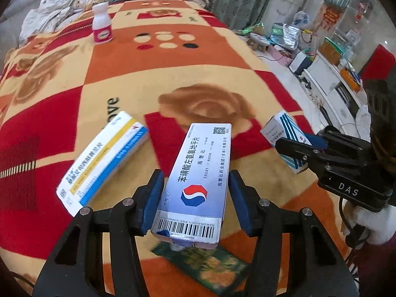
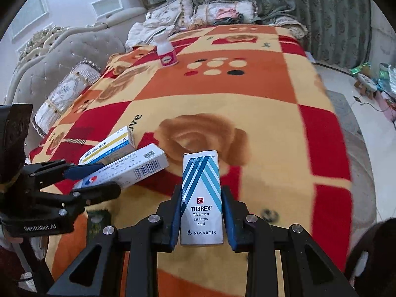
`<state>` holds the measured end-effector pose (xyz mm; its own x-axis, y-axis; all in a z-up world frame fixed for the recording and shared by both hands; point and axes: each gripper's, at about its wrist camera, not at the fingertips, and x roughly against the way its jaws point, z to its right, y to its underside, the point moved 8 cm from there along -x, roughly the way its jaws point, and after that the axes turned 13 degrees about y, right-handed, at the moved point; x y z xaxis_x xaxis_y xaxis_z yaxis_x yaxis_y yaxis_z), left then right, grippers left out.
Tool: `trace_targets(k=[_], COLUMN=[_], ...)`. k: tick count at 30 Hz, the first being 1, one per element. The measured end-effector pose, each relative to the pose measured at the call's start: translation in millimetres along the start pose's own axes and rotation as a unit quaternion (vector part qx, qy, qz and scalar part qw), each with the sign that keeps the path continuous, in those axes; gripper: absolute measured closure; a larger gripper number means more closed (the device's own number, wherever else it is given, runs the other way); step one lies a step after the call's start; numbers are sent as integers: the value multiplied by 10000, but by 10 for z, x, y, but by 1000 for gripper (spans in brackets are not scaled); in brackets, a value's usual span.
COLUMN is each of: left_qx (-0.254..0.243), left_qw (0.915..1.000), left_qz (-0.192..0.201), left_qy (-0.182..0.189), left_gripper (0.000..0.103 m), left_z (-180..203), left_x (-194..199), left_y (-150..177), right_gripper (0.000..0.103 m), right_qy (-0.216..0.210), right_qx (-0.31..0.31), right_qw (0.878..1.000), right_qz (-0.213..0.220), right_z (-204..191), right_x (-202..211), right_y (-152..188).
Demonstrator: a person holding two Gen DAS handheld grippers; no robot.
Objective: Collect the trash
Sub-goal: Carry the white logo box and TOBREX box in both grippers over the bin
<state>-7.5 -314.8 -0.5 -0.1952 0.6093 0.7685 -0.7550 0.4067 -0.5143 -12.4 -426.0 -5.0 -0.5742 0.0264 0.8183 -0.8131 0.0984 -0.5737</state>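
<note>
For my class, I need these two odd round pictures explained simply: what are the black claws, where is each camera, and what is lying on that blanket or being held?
No robot here: a person holds a two-finger grabber in each hand, with a wide-angle camera on each looking along its fingers.

The left camera's picture shows the left gripper with a long silver-blue medicine box between its blue pads. The right gripper appears there from the side.

The right camera's picture shows the right gripper around a small Tobrex eye-drop box.

On the red and orange blanket lie a yellow-and-blue striped box, a white bottle with a pink label standing far back, and a green packet near the front edge.

Whether the pads truly press the boxes is hard to tell.
</note>
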Motion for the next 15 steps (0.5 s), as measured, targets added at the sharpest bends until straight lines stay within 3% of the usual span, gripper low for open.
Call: trace_targets(k=[15], left_qx=[-499], left_qw=[9983], left_qz=[14], left_qy=[288], left_gripper=[53], left_z=[892], left_x=[-105], left_y=[45], right_gripper=[74], right_qy=[416], right_qx=[-393], right_qw=[9982], right_qz=[153], right_z=[739], right_x=[613], right_y=[478])
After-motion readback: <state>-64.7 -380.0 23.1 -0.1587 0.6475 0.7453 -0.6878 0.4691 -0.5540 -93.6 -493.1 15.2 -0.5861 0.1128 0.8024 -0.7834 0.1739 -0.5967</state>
